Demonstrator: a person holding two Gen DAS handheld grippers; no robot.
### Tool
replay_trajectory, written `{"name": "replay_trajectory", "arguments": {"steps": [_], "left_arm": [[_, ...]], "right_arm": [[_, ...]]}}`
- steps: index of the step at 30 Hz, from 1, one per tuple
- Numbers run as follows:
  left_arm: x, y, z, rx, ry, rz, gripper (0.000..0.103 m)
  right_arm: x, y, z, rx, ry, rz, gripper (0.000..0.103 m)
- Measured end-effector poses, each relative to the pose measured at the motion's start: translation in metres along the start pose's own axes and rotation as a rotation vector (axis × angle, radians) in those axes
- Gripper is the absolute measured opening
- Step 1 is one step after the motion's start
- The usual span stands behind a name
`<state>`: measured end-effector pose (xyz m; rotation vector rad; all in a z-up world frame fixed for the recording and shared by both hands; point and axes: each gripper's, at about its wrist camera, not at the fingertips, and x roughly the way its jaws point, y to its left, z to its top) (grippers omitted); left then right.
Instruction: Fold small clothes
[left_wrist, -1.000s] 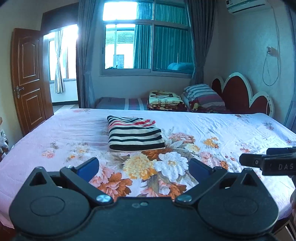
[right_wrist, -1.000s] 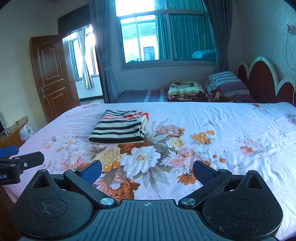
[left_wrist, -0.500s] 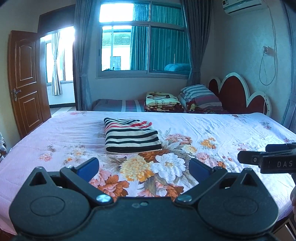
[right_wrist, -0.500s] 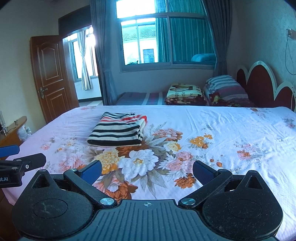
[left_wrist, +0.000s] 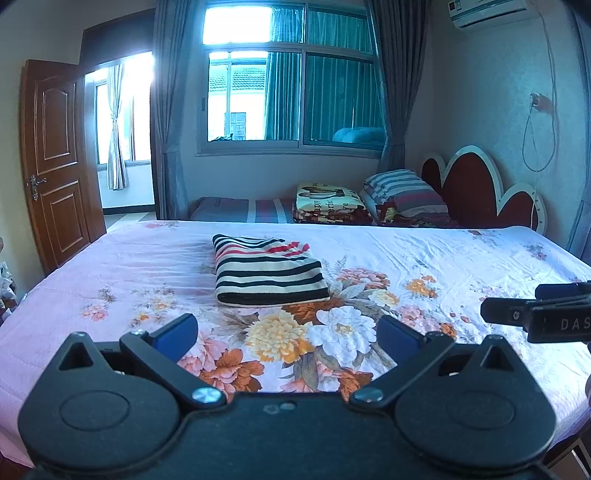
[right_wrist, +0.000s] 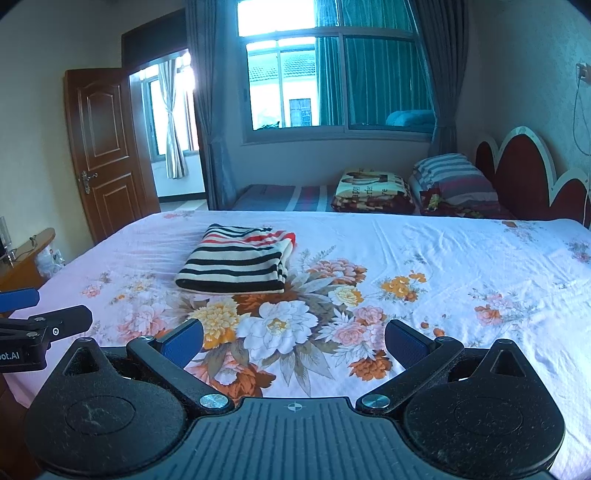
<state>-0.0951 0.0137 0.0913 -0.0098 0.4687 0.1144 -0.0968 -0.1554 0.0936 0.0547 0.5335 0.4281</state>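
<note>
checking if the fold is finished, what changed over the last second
Nothing was gripped or released. Both views shift slightly, as if the open left gripper and right gripper drifted. The folded striped garment stayed put on the floral bed sheet.

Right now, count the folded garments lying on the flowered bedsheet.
1: the striped garment, folded on the flowered bedsheet, ahead of both open grippers. Others may be hidden out of frame.

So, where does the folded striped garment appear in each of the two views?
Left wrist view: the folded striped garment lies left of centre on the floral bedsheet, beyond the open left tongs.
Right wrist view: it lies further left, beyond the open right tongs.
Shared landmark: the large white flower just in front of it.
</note>
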Motion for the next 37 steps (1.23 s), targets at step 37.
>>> {"name": "replay_trajectory", "arguments": {"steps": [37], "left_arm": [[0.003,0.016,0.003,0.001,-0.007,-0.011,0.102]], "right_arm": [[0.007,0.004,0.005,-0.042,0.003,0.025,0.103]]}}
